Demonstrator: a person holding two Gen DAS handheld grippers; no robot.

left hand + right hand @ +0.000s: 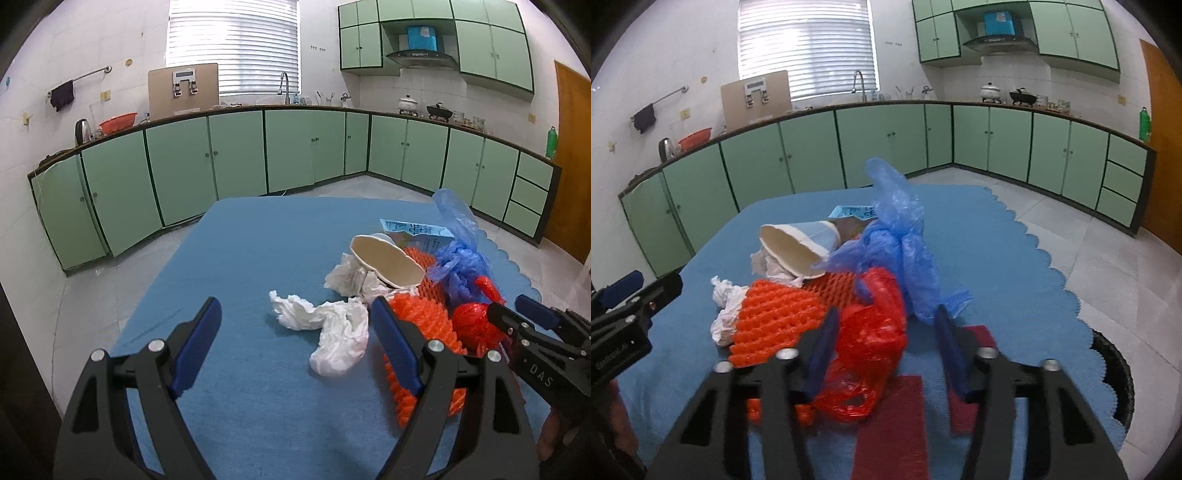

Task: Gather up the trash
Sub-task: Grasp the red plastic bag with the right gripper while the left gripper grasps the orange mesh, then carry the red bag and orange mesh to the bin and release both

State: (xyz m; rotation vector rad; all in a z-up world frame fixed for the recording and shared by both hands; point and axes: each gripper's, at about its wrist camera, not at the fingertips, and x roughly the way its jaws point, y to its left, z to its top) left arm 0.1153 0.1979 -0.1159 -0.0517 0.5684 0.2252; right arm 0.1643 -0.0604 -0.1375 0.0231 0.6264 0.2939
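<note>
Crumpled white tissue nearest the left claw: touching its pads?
Apart. Left wrist view: blue cloth shows between the crumpled white tissue and both pads of the left claw.

Green cabinets [236, 155], blinds [232, 44], kettle [82, 131], orange door [570, 166], blue tablecloth [240, 258].

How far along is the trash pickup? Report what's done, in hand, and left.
Done: nothing visibly; the whole pile lies on the table. In hand: the right gripper straddles the red plastic bag, jaws not clearly pinching it; the left gripper hovers open by the crumpled tissues. Left: paper cup, orange foam net, blue plastic bag, plus tissues and red bag.
</note>
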